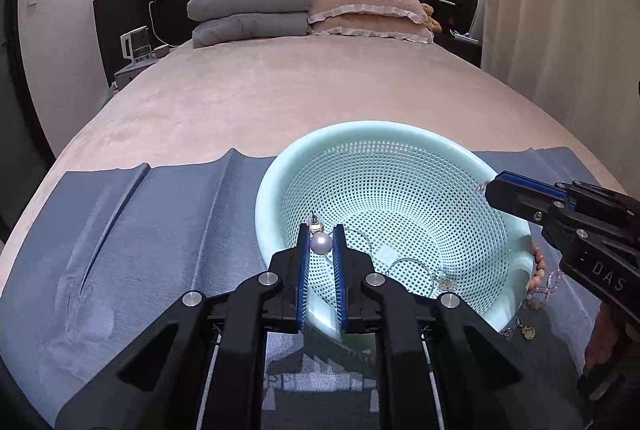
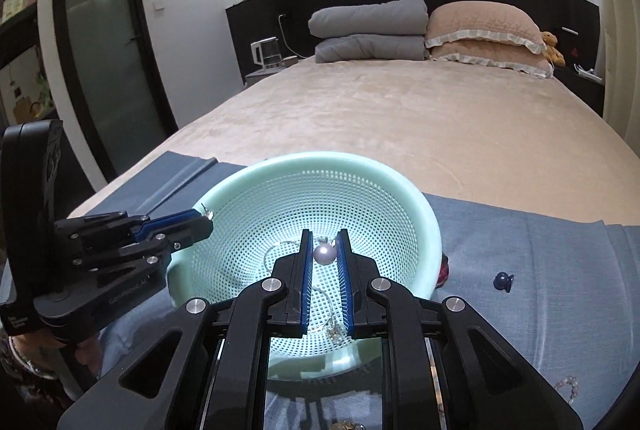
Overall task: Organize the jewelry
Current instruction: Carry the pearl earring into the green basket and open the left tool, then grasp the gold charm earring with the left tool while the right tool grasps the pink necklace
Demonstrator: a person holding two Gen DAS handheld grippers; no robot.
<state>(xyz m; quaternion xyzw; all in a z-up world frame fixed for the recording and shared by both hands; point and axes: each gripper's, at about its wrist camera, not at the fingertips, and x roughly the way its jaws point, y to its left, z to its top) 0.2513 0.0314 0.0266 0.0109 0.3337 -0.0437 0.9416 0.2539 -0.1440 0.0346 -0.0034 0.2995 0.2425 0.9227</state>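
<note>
A mint-green perforated basket (image 1: 404,132) (image 2: 434,226) sits on a blue cloth (image 1: 168,230) (image 2: 540,262) on the bed. My left gripper (image 1: 322,236) is shut on a pearl earring (image 1: 321,242) with a gold cap, above the basket's near left rim. It shows at the left in the right wrist view (image 2: 206,216). My right gripper (image 2: 324,242) is shut on a second pearl earring (image 2: 324,253) over the basket, and appears at the right in the left wrist view (image 1: 486,188). Thin silver chains (image 1: 416,270) (image 2: 332,326) lie inside the basket.
Bead bracelets (image 1: 540,278) and small gold pieces (image 1: 526,330) lie on the cloth right of the basket. A dark blue bead item (image 2: 503,281), a red piece (image 2: 444,270) and a pearl string (image 2: 568,388) lie on the cloth. Pillows (image 1: 368,10) sit at the headboard.
</note>
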